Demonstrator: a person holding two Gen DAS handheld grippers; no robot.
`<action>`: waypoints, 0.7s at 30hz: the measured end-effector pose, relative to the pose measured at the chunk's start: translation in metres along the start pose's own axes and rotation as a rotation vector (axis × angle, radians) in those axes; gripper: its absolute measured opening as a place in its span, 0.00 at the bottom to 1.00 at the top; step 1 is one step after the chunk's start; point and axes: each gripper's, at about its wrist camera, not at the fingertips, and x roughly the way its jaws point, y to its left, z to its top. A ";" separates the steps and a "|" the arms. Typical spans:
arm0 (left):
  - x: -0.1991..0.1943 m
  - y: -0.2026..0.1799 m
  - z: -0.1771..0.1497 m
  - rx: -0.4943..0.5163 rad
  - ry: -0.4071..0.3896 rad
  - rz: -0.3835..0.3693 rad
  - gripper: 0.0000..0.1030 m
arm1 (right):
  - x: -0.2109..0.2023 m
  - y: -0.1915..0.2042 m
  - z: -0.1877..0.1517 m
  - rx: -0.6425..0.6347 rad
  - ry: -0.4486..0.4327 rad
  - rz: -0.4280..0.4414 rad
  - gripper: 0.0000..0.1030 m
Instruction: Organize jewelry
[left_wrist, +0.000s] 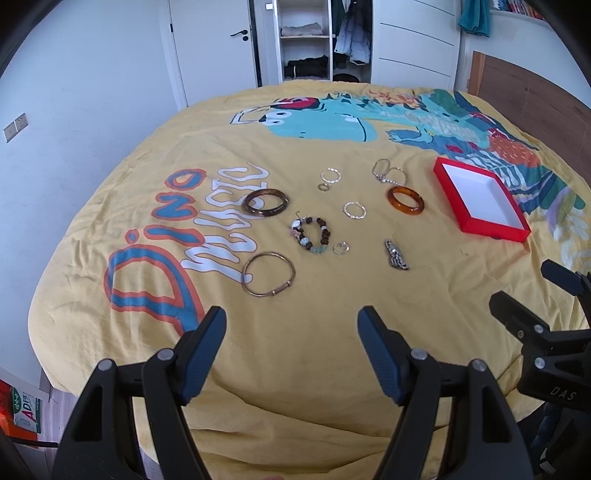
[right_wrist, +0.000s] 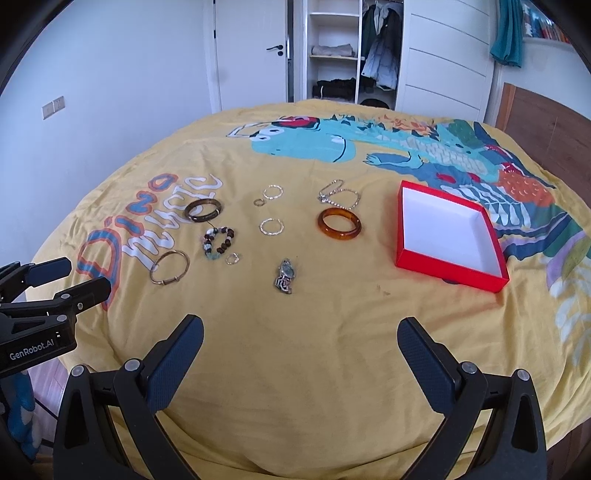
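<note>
Basically I'm looking at a task that's not started yet: the red box (right_wrist: 448, 271) is sitting empty w/ its white inside bare, and every piece is lying loose on the yellow bedspread (right_wrist: 314, 332). I'm seeing the amber bangle (right_wrist: 339, 224) nearest the box, the dark bangle (left_wrist: 266, 202), beaded bracelet (left_wrist: 311, 235), thin metal bangle (left_wrist: 268, 273), watch (right_wrist: 285, 280), a chain (right_wrist: 338, 194) and several small rings, all needing moving. Both tools are hovering spread wide, gripping nothing: left gripper (left_wrist: 291, 332), right gripper (right_wrist: 301, 341). Right view is showing the box interior fuller; left view is showing a carton on the floor, btm left.
</note>
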 end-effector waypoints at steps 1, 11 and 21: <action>0.001 -0.001 0.000 0.003 0.000 0.001 0.70 | 0.002 -0.001 0.000 0.000 0.007 -0.001 1.00; 0.017 -0.004 0.002 0.007 0.013 0.015 0.70 | 0.025 -0.011 -0.007 0.005 0.066 0.011 1.00; 0.045 0.030 0.001 -0.079 0.059 0.087 0.70 | 0.059 -0.018 -0.007 -0.001 0.122 0.061 0.82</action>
